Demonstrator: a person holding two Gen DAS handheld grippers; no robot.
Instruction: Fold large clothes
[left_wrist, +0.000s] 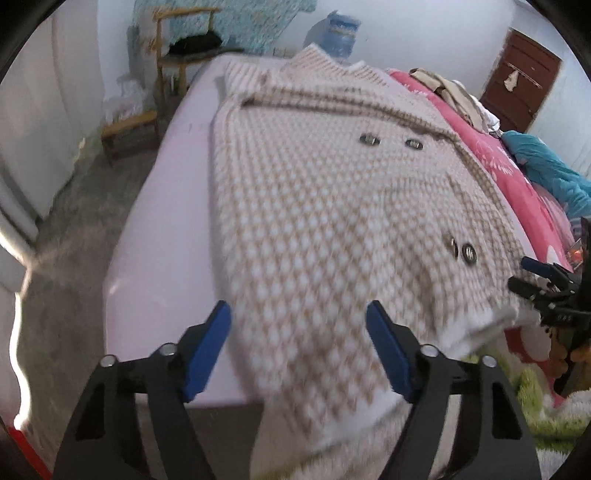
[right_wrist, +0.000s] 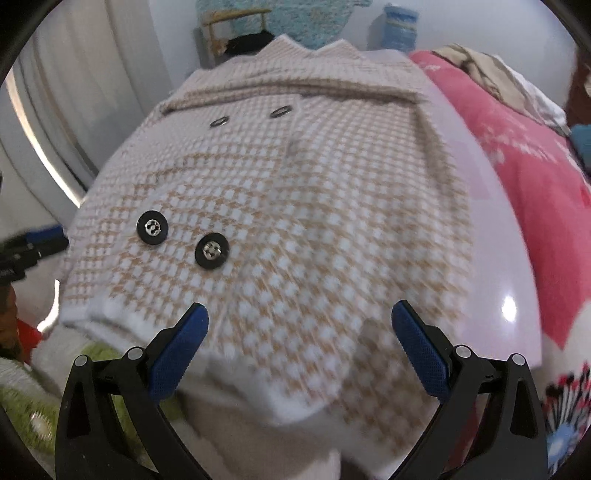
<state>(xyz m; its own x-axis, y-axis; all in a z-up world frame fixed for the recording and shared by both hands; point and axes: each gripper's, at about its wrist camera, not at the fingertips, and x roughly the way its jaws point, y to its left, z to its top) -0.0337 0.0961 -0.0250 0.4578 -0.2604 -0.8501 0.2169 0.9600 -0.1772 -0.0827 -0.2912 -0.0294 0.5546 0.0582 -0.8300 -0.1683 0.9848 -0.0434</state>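
My coat (left_wrist: 317, 192), checked tan and white with dark round buttons (right_wrist: 152, 226), lies spread on the pale lilac counter (left_wrist: 162, 229), its collar at the far end and its white hem spilling over the near edge toward me. To the right of the counter sits a pink blanket (left_wrist: 498, 155) with a heap of beige clothes (left_wrist: 450, 88) on it and something teal (left_wrist: 546, 166) beyond. A wooden chair (left_wrist: 173, 55) stands at the far left end with a dark bundle on its seat, and a low wooden stool (left_wrist: 127, 129) sits on the grey floor (left_wrist: 74, 236) beside it. A brown door (left_wrist: 524, 88) shows at the far right, and a blue jug (left_wrist: 341, 35) stands past the collar. Green fluffy fabric (right_wrist: 22, 406) lies below the hem near me. Nothing lies on top of the coat. My left gripper (left_wrist: 298, 350) tilts steeply down over the near left part of the hem, fingers (left_wrist: 207, 354) spread with cloth below and between them but not pinched. My right gripper (right_wrist: 300, 350) tilts down the same way over the near right hem, fingers (right_wrist: 421, 354) spread wide and holding nothing. In the left view it pokes in at the right edge, just beside the coat's corner.
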